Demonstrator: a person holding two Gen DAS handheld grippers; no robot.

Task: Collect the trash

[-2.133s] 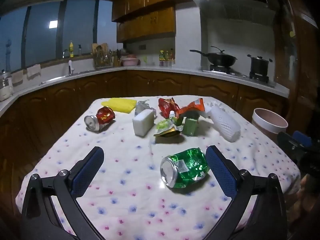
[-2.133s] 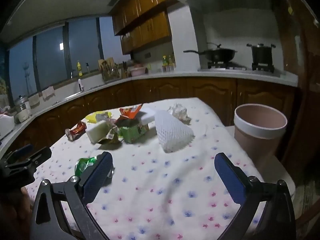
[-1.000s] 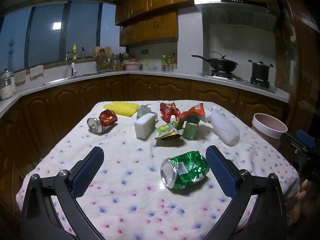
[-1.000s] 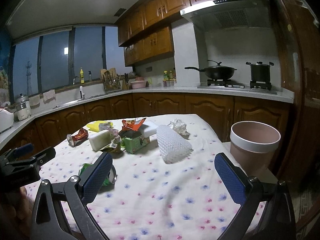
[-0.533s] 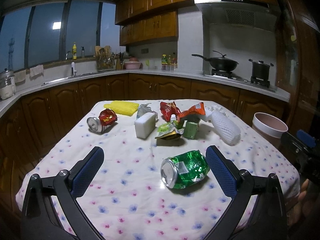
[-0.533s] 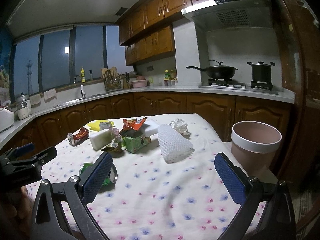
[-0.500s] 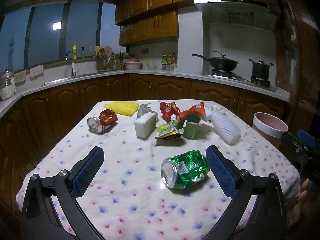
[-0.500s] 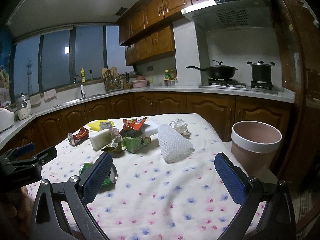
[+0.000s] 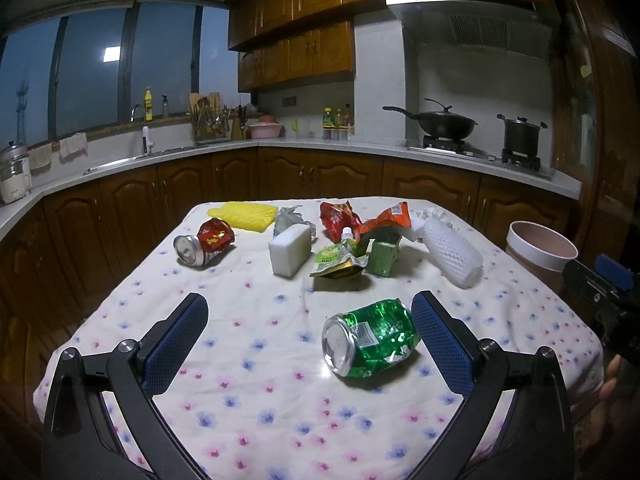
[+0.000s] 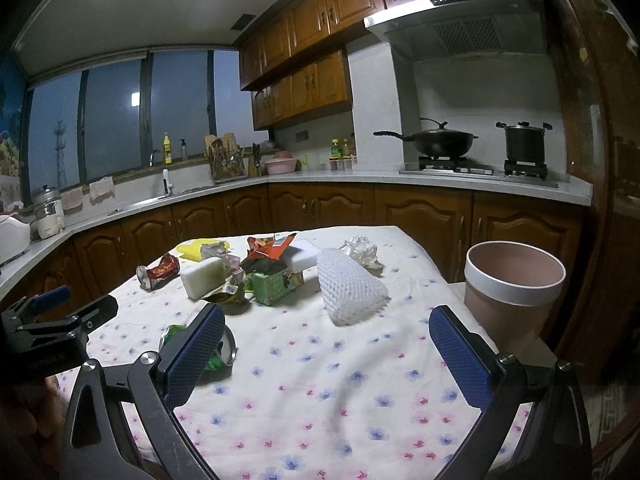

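Trash lies on a floral tablecloth (image 9: 256,320). A crushed green can (image 9: 370,338) lies between my left gripper's (image 9: 306,338) open fingers, close to the right one. Farther off are a crushed red can (image 9: 204,242), a white sponge block (image 9: 290,250), a green pouch (image 9: 340,262), a green carton (image 9: 382,256), red wrappers (image 9: 362,220), a white foam net sleeve (image 9: 450,250) and a yellow net (image 9: 244,216). My right gripper (image 10: 328,354) is open and empty above the near table; the foam sleeve (image 10: 350,284) lies ahead of it. A pink bin (image 10: 512,288) stands off the table's right side.
Crumpled white paper (image 10: 362,250) lies at the far right of the table. The left gripper shows at the left edge of the right wrist view (image 10: 52,340). Wooden cabinets and a counter with a wok (image 9: 442,124) and pot ring the room.
Both cameras have drawn back and levelled slightly over two seconds; in the last half second nothing has visibly moved. Both grippers stay open.
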